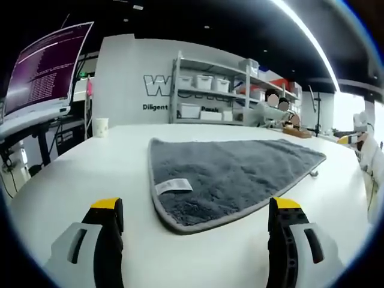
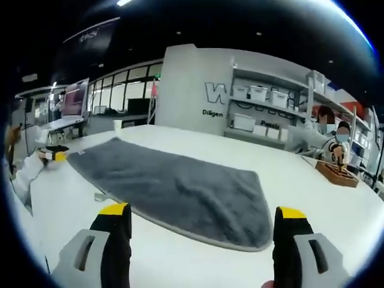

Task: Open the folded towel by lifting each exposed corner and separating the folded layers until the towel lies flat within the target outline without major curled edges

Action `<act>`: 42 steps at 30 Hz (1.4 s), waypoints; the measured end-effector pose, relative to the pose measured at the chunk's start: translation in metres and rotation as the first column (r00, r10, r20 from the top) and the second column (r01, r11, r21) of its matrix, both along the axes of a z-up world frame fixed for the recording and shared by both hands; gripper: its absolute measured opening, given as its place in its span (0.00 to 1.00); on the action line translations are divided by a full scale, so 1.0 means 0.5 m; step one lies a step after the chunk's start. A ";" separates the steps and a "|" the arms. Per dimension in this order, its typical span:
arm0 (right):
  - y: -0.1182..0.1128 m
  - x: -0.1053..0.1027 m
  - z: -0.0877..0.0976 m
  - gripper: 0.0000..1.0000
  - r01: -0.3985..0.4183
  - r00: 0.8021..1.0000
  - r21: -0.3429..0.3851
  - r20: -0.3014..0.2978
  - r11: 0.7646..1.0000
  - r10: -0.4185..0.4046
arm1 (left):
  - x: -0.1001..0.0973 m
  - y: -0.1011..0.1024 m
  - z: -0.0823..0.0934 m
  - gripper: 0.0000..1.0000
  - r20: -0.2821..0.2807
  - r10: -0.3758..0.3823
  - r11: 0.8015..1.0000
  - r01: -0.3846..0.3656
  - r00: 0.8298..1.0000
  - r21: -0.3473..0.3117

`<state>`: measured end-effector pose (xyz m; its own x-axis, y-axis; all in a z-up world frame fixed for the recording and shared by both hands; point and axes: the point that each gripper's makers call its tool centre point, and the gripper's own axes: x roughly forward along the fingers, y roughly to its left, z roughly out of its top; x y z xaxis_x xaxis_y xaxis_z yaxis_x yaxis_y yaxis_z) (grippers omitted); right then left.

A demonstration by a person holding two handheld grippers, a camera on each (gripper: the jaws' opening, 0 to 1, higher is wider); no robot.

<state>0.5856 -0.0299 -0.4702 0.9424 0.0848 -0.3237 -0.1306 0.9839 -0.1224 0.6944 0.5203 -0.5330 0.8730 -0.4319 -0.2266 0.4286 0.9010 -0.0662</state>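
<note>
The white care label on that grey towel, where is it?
In the left gripper view, the white label lies on the grey towel by its near left edge, ahead of the open left gripper.

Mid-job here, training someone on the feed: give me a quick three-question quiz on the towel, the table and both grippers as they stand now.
1. True or false: the left gripper has its fingers closed on the grey towel.
2. In the left gripper view, the white care label sits near which towel edge: (a) the edge nearest the camera, (b) the far edge, (c) the right tip?
3. What stands on the white table at far left, by the monitor?

Key
1. False: both grippers, right gripper too, are open and off the towel.
2. (a)
3. A white paper cup.
</note>
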 end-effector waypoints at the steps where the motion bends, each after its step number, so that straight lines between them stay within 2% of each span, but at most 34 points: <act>1: 0.001 0.000 -0.004 0.99 0.001 1.000 -0.002 -0.013 1.000 -0.001 | 0.001 0.000 0.003 0.99 0.005 -0.001 1.000 0.001 1.000 -0.003; 5: 0.010 -0.004 -0.010 0.99 -0.005 0.999 0.015 -0.040 1.000 0.006 | -0.006 -0.003 0.013 0.99 -0.008 -0.003 1.000 0.003 1.000 0.010; 9: 0.013 -0.008 -0.008 0.99 -0.007 0.999 0.019 -0.041 1.000 0.008 | -0.020 -0.002 0.048 0.99 -0.008 0.017 1.000 -0.017 1.000 0.006; 11: 0.012 -0.013 -0.009 0.99 -0.003 0.999 0.018 -0.047 1.000 0.004 | -0.034 -0.010 0.067 0.99 -0.039 0.007 0.999 -0.006 0.999 0.035; 12: 0.011 -0.017 -0.008 0.99 -0.003 0.999 0.020 -0.049 1.000 0.004 | -0.042 -0.019 0.087 0.99 -0.033 -0.006 0.998 0.008 0.999 0.067; 13: 0.010 -0.019 -0.007 0.99 -0.003 0.999 0.021 -0.047 1.000 0.004 | -0.048 -0.025 0.090 0.99 -0.047 -0.014 0.997 0.017 0.999 0.074; 14: 0.009 -0.022 -0.005 0.99 -0.003 0.999 0.023 -0.046 1.000 0.005 | -0.057 -0.034 0.097 0.99 -0.067 -0.040 0.993 0.047 0.997 0.107; 17: 0.005 -0.029 -0.005 0.99 0.002 0.999 0.029 -0.045 1.000 -0.001 | -0.068 -0.052 0.115 0.99 -0.099 -0.075 0.990 0.085 0.992 0.110; 26: -0.001 -0.045 -0.012 0.98 -0.014 0.998 0.059 -0.060 0.998 0.017 | -0.096 -0.073 0.113 0.99 -0.230 -0.124 0.982 0.152 0.965 0.108; 28: -0.006 -0.048 -0.012 0.98 -0.015 0.997 0.053 -0.070 0.998 0.019 | -0.100 -0.077 0.111 0.99 -0.245 -0.131 0.980 0.163 0.961 0.116; 35: -0.011 -0.053 -0.006 0.98 -0.028 0.998 0.072 -0.055 0.997 0.032 | -0.108 -0.100 0.105 0.99 -0.275 -0.159 0.969 0.204 0.948 0.140; 42: -0.015 -0.057 -0.018 0.98 -0.031 0.998 0.092 -0.055 0.995 0.036 | -0.105 -0.114 0.102 0.99 -0.284 -0.180 0.969 0.220 0.942 0.116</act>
